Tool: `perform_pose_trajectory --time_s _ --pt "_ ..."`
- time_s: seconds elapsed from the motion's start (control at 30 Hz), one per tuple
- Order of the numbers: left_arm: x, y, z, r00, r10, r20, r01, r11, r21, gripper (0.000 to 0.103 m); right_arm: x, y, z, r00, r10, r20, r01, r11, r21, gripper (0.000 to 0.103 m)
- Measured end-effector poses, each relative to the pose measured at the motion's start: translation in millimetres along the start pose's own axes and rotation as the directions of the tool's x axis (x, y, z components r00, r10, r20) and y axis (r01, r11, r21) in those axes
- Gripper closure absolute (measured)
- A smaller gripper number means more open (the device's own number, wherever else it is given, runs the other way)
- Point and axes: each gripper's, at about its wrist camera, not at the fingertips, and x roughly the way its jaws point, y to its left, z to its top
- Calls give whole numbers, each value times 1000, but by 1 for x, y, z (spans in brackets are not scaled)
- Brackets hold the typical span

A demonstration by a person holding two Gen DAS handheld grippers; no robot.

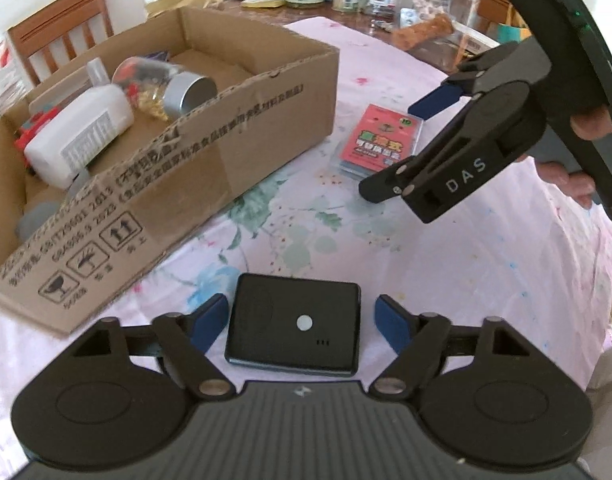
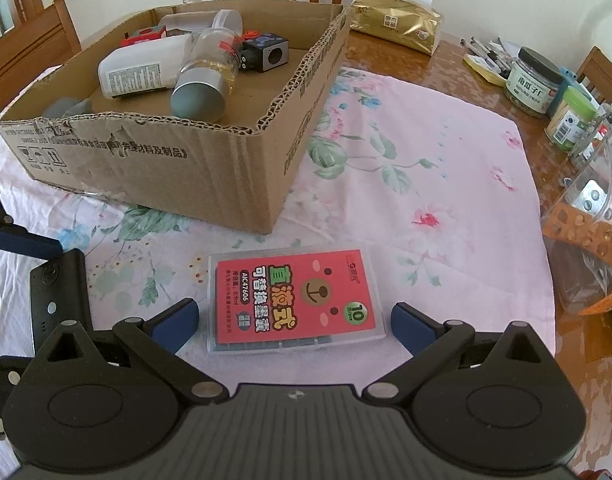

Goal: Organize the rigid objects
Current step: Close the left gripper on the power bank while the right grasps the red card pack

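my view takes in an open corrugated cardboard box holding a white plastic bottle on its side, a clear jar with a grey metal lid and a black cube. my left gripper has its blue fingers apart, either side of a flat black rectangular device lying on the floral cloth; whether they touch it i cannot tell. my right gripper is spread wide around a clear plastic case, red label reading "aic47606" and "10".

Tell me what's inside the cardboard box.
In the cardboard box: a white bottle, a silver-capped glass jar, a black cube, red items. Whatever lies beneath them is hidden.
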Motion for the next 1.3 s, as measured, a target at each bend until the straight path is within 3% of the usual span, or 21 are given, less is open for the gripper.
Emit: perform_pose_trajectory --time_s 0.07,0.2,0.3,0.67,0.93,1.07,1.17,1.3 --pt "-1 2 2 1000 -8 -1 8 1000 -11 33 0 0 1 1000 1 -1 -1 1000 6 0" --pt "0 6 3 1000 18 -6 -18 997 -68 33 -3 4 0 1000 7 18 -7 1000 -17 10" --pt "-2 10 5 999 38 -10 -39 991 -125 33 -4 6 2 1000 6 16 -6 1000 -13 10" --pt "-11 28 -7 995 95 -3 -91 938 -335 33 -13 10 4 999 50 -6 -50 998 39 10" --pt "-8 19 -13 994 111 3 -107 966 -236 32 -12 14 1 999 39 -16 -39 999 14 10" --pt "-8 19 -13 998 69 -5 -69 984 -163 24 -11 14 0 999 39 -19 -39 999 3 10" --pt "-7 17 -12 998 63 -10 -63 992 -110 24 -11 14 -1 999 40 -21 -40 999 5 10" --pt "-8 18 -10 998 69 -10 -70 990 -119 29 -10 15 -2 999 36 -20 -35 999 4 10"
